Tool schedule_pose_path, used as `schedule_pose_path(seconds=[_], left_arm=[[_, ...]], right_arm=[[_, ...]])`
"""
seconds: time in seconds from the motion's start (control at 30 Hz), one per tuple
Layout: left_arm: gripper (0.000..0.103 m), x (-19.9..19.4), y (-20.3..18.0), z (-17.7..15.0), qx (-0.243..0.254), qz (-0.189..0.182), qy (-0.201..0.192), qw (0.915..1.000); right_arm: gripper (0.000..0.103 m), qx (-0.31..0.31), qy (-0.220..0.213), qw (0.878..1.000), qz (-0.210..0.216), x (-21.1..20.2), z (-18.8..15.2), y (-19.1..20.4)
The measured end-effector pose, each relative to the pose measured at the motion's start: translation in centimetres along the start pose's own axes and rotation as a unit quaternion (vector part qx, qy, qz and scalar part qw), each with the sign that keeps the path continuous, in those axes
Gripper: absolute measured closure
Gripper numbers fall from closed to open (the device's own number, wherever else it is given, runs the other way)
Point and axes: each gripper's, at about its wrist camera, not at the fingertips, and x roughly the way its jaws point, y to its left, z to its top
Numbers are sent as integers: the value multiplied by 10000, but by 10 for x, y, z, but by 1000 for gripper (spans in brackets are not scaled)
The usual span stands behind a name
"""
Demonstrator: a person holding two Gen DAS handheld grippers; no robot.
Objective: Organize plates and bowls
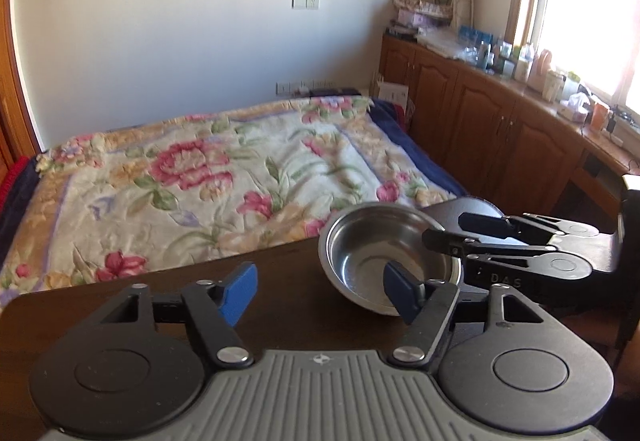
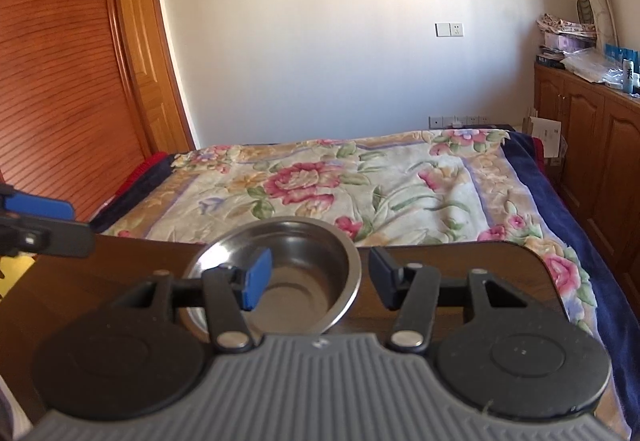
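Observation:
A stainless steel bowl (image 1: 390, 259) sits on the dark wooden table (image 1: 280, 281), empty and upright. It also shows in the right wrist view (image 2: 296, 273). My left gripper (image 1: 320, 291) is open over the table, its right pad in front of the bowl's near rim. My right gripper (image 2: 316, 281) is open and straddles the bowl's right rim, left pad inside the bowl, right pad outside. From the left wrist view the right gripper (image 1: 452, 231) reaches in from the right at the bowl's rim.
A bed with a floral blanket (image 1: 220, 177) lies just beyond the table's far edge. Wooden cabinets (image 1: 500, 113) with clutter on top run along the right wall. A wooden door (image 2: 60, 81) stands at the left.

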Motion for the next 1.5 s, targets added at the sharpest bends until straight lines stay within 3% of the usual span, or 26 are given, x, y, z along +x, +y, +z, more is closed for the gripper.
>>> schedule_pose_path(seconds=[0.3,0.6,0.77,1.0,1.07,1.5], left_arm=[[51,42,-5,7,-9,80,402,9992],[53,64,-10,7,91,145,708,9973],[64,70,-7,6,5,51,847,9964],[70,75,-11,5,-11,-31,926,9957],[79,75,-12,4,-24,-78,924,9957],[79,53,-16,8,-60,-50,759,9971]], right_arm=[[49,184,301,9994,-5,14,-4,-11],[60,311,481,9981,228,21,-7,-15],[63,326,577,9971,375,25,-8,-15],[68,352,580,9967,451,24,-9,-16],[72,354,577,9966,473,24,-9,-16],[78,590,538,9948,626,20,0,-20]])
